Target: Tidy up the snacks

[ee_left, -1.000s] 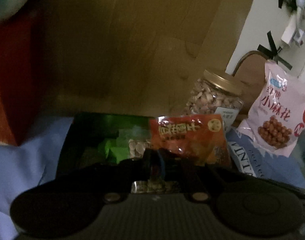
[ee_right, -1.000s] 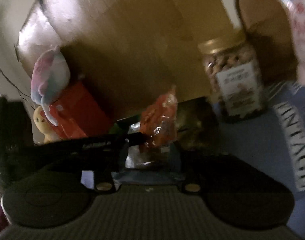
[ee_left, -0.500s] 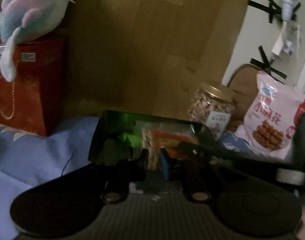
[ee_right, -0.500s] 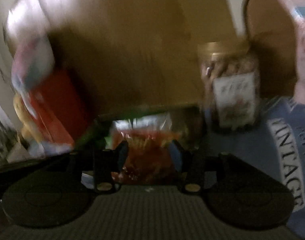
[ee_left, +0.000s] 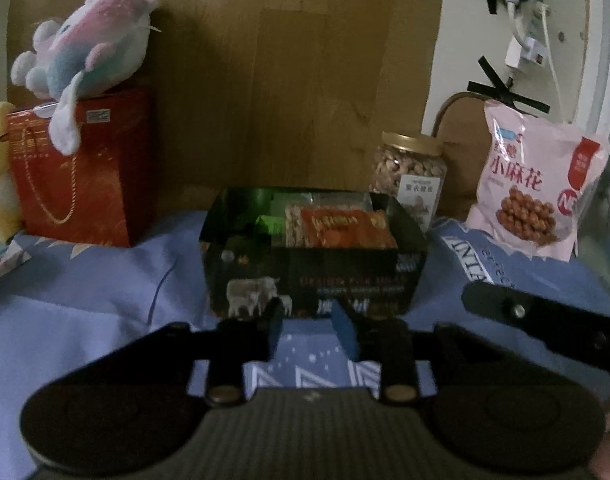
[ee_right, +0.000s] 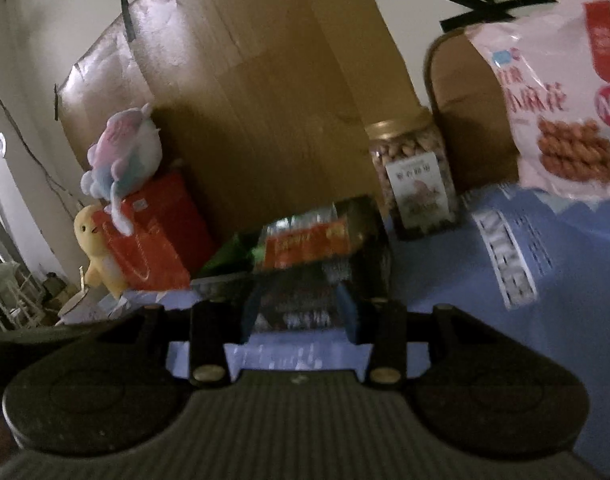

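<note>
A dark open-top box (ee_left: 313,276) sits on the blue cloth; it also shows in the right wrist view (ee_right: 325,276). In it lie an orange snack packet (ee_left: 347,232), also seen in the right wrist view (ee_right: 305,242), a clear packet of pale snacks (ee_left: 295,226) and a green packet (ee_left: 265,222). My left gripper (ee_left: 311,326) is open and empty, just in front of the box. My right gripper (ee_right: 299,312) is open and empty, also short of the box.
A nut jar (ee_left: 411,178) and a pink snack bag (ee_left: 539,184) stand right of the box. A red gift bag (ee_left: 81,176) with a plush toy (ee_left: 85,52) stands left. A cardboard sheet (ee_left: 285,72) backs the scene. The right gripper's body (ee_left: 545,320) shows at right.
Both grippers let go of the orange packet, which now lies in the box. Both have pulled back from the box and stand open.
</note>
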Demonstrator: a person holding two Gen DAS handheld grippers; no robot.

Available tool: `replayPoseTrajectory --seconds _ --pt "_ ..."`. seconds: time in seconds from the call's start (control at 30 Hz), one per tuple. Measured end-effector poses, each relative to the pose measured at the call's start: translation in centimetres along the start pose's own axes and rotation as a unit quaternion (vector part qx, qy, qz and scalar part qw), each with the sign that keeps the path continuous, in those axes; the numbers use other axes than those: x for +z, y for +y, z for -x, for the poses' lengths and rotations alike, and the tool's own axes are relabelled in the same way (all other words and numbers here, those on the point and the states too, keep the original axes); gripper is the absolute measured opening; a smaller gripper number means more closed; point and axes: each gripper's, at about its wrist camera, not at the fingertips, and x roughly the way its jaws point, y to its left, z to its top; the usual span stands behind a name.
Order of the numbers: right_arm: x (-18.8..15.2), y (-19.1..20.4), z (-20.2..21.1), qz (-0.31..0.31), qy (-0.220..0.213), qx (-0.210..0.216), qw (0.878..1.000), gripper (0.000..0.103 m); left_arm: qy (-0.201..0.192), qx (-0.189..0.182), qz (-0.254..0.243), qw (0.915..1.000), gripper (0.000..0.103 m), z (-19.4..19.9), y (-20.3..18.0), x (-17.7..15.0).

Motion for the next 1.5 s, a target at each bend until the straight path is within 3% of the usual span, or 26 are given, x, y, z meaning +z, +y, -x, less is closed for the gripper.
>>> replayPoseTrajectory --seconds 0.17,0.27,0.3,0.33,0.37,0.6,0.93,1.33,1.5 --pt "-1.4 1.1 1.7 -0.002 0.011 0.0 1.0 0.048 -0.013 0.026 -0.011 0.9995 0.049 2.0 -0.1 -1.9" --pt "-2.1 1.5 2.2 -0.019 0.022 0.009 1.0 0.052 -0.025 0.053 -0.015 0.9982 0.077 3.3 0.2 -2.9" --pt "-2.3 1.7 2.4 -0.022 0.026 0.011 0.999 0.056 -0.031 0.059 -0.016 0.9977 0.095 3.7 0.3 -3.1" --pt "-2.6 2.0 2.5 -0.023 0.029 0.011 0.999 0.06 -0.039 0.066 -0.015 0.9969 0.102 4.2 0.4 -3.4" --pt "-2.8 2.3 2.7 -0.023 0.029 0.009 0.999 0.067 -0.048 0.074 -0.015 0.996 0.103 4.7 0.5 -3.7" --pt "-3.7 3.8 3.3 -0.01 0.035 0.006 0.999 0.071 -0.044 0.098 -0.017 0.9941 0.103 5.9 1.0 -4.6" --pt "-4.3 4.8 3.0 0.005 0.041 0.015 0.999 0.072 -0.047 0.134 -0.005 0.9898 0.103 6.3 1.9 -4.9" --pt "-4.8 3.8 2.3 -0.015 0.054 0.014 0.998 0.074 -0.085 0.205 -0.025 0.9747 0.103 6.0 1.9 -4.9" --pt "-5.2 3.7 2.0 -0.017 0.062 0.018 0.998 0.074 -0.084 0.209 -0.028 0.974 0.103 6.0 1.8 -4.9"
